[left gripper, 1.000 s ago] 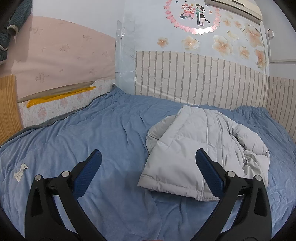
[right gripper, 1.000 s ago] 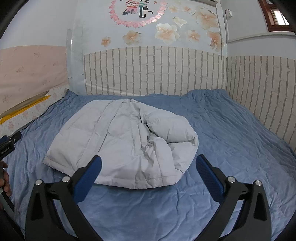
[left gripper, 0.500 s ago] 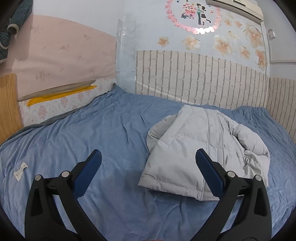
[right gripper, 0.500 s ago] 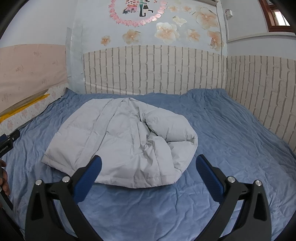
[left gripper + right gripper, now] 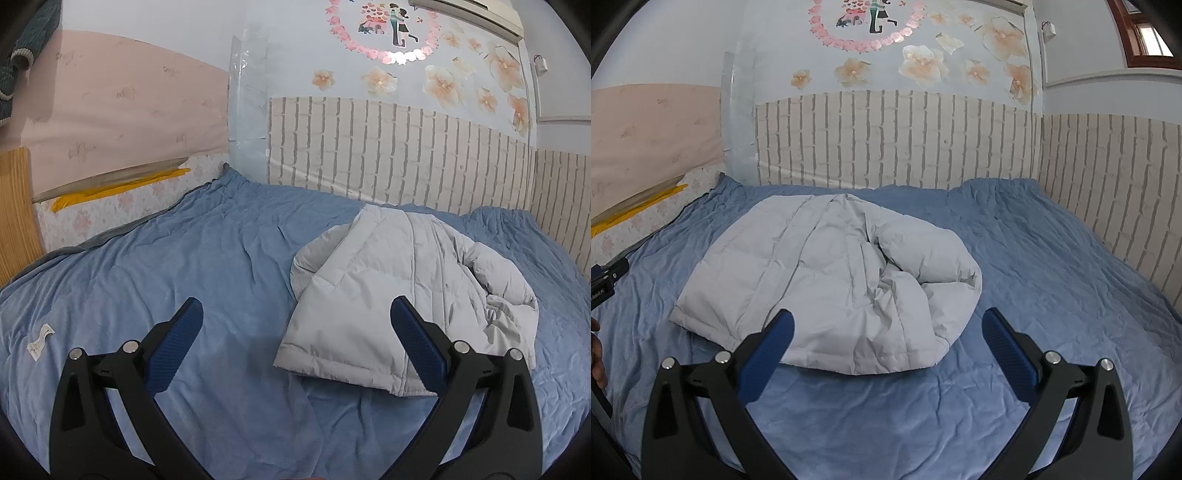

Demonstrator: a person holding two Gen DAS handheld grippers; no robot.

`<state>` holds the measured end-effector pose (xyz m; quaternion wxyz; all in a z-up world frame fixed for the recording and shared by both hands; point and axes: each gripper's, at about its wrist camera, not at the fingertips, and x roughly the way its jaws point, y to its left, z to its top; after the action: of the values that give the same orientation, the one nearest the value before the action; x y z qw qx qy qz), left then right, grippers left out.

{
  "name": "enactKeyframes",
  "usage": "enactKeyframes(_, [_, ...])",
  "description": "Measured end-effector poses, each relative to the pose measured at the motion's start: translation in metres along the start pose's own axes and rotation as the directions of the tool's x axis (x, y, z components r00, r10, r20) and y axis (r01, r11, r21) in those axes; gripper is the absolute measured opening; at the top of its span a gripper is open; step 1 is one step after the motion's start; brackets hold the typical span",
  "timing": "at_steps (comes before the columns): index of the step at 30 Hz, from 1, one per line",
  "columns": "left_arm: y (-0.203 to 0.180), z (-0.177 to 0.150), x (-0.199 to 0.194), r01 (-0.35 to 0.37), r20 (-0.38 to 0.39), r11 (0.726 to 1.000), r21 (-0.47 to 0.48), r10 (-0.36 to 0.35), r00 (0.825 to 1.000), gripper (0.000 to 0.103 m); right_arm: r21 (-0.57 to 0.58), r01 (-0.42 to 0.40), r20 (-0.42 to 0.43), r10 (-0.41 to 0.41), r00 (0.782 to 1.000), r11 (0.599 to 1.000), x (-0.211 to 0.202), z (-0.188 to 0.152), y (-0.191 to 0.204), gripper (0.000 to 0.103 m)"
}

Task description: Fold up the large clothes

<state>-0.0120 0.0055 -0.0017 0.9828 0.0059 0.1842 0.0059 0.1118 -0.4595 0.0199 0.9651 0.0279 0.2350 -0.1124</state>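
A light grey puffer jacket (image 5: 388, 295) lies folded in a bundle on the blue bed cover (image 5: 184, 266); it also shows in the right wrist view (image 5: 831, 280). My left gripper (image 5: 295, 317) is open and empty, hovering above the bed just left of the jacket's near hem. My right gripper (image 5: 886, 325) is open and empty, hovering over the jacket's near edge. The left gripper's body (image 5: 605, 280) shows at the left rim of the right wrist view.
The bed cover (image 5: 1052, 280) runs to brick-pattern wall panels (image 5: 905, 140) at the back and right. A pink padded wall (image 5: 122, 129) and a yellow strip (image 5: 118, 188) line the left side. A small white label (image 5: 38, 339) lies on the cover.
Both grippers have drifted slightly; the jacket sits a little differently in each view but has not moved on the bed. Both grippers stay open.
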Motion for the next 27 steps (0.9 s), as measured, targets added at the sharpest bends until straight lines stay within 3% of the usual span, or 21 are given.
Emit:
enactKeyframes(10, [0.003,-0.003,0.007,-0.020,0.003,1.000,-0.003,0.020,1.000,0.100,0.060,0.050,-0.031,-0.048,0.998,0.997,0.006,0.000,-0.018,0.101])
enactKeyframes(17, [0.010,-0.005,0.017,-0.054,-0.030,0.998,0.012,0.054,0.998,0.100,0.066,0.083,-0.034,-0.081,0.996,0.994,0.010,0.003,-0.021,0.101])
enactKeyframes(22, [0.016,-0.012,0.033,-0.025,-0.092,0.999,-0.024,0.023,0.995,0.100,0.058,0.110,-0.052,-0.107,0.993,0.992,0.018,0.002,-0.020,0.101])
enactKeyframes(27, [0.028,-0.010,0.037,-0.068,-0.100,0.997,-0.048,0.063,0.993,0.100,0.121,0.148,-0.077,-0.140,0.987,0.981,0.024,0.000,-0.035,0.101])
